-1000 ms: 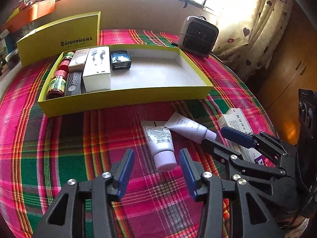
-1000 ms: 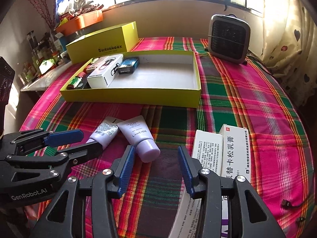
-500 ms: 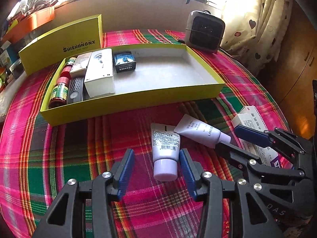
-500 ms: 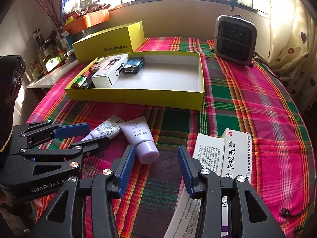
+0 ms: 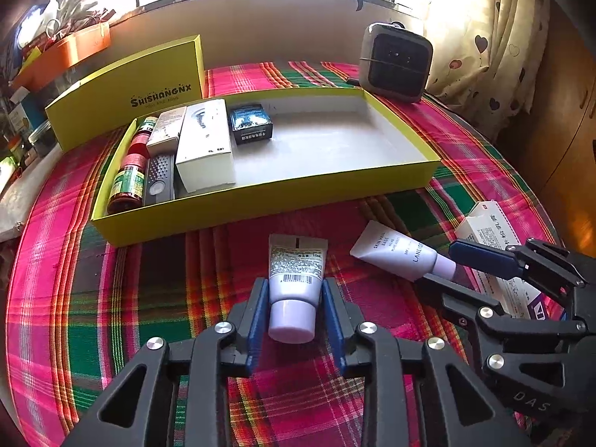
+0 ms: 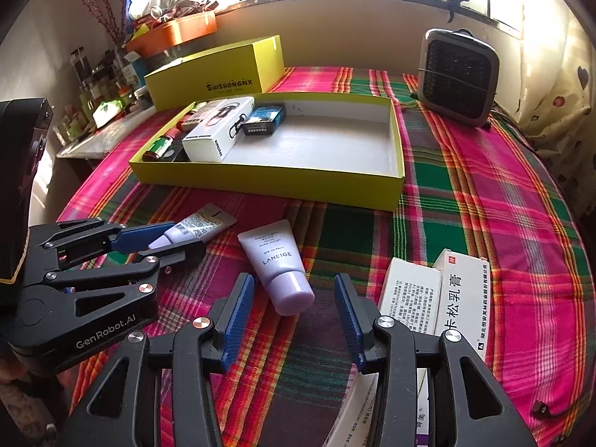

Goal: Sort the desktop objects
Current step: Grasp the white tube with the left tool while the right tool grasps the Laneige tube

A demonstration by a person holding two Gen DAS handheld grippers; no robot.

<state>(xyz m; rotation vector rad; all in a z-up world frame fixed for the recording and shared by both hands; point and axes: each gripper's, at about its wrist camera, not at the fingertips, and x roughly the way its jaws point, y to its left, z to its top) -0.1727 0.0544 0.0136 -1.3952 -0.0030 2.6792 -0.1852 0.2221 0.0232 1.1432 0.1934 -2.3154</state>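
The left gripper (image 5: 296, 311) has its fingers pinching the barcode tube (image 5: 296, 275) near its cap, on the counter in front of the yellow tray (image 5: 260, 201). The right gripper (image 6: 294, 313) is spread around the Laneige tube (image 6: 277, 264). Next, probably: lift toward the tray's bare half.

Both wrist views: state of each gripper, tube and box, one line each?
left gripper: shut on the barcode tube.
barcode tube: lying on the cloth, capped, clamped.
right gripper: open, straddling the LANEIGE tube's cap.
LANEIGE tube: lying flat, capped, not gripped.
yellow tray: open, right half bare.
white cartons: flat, side by side.
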